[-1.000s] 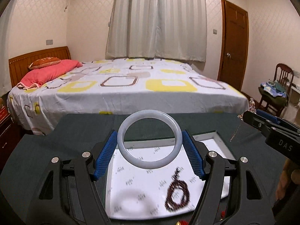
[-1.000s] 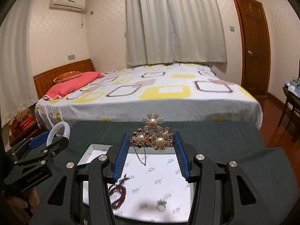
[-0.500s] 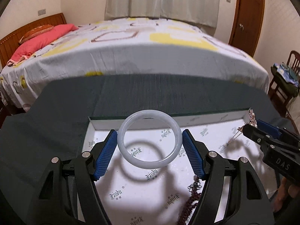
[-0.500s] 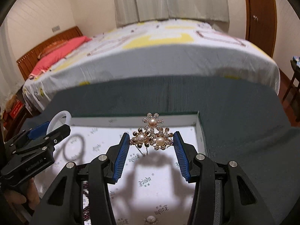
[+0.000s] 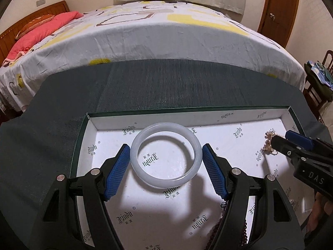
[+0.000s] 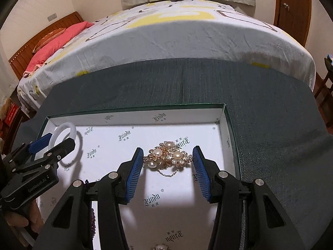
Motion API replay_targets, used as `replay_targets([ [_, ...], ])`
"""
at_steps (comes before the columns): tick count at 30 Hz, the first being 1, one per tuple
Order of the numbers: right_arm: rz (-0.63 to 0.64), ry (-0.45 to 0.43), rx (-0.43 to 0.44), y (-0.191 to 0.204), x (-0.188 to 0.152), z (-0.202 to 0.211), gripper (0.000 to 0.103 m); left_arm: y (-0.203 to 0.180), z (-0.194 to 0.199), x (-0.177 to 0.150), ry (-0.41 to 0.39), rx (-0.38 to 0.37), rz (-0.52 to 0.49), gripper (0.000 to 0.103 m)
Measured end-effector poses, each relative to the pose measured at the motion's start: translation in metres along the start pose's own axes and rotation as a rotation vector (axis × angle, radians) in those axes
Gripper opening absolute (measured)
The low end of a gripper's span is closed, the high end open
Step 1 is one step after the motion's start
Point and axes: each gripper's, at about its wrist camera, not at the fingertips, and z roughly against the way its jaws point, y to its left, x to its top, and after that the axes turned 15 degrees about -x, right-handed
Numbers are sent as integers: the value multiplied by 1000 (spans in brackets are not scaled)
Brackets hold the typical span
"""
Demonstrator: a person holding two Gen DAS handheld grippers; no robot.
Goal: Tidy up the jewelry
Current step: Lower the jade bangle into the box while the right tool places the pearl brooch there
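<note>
The left gripper [image 5: 166,164] clamps the jade bangle [image 5: 166,155], lying nearly flat over the box [image 5: 187,115] floor; the right gripper [image 6: 168,165], jaws apart, flanks the pearl brooch [image 6: 168,156] resting between.

**Bangle and brooch over the box**

A pale, milky bangle [image 5: 166,155] sits in the far-left part of the white-lined box [image 5: 208,117], tilted slightly. A gold brooch [image 6: 167,156] with pearls and a fine chain lies far right. Dark beads [image 5: 239,231] lie nearer.
</note>
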Motion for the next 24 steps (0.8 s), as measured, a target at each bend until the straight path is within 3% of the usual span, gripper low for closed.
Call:
replay_targets([
  [3,-2,-11,5,0,0,2,57,1,-1,0,11,-10,10,70],
  [7,-14,-43,10,-2,-2,8,58,1,2,1,-8,-13,5,80],
  [12,-50,-93,26,-8,-6,23,58,-4,9,0,-38,-3,-27,81],
  [20,-85,-217,14,-22,-32,74,59,-15,72,-16,-219,-18,-61,81],
  [24,-98,-251,14,-27,-49,95,59,-25,101,-34,-271,-19,-92,81],
])
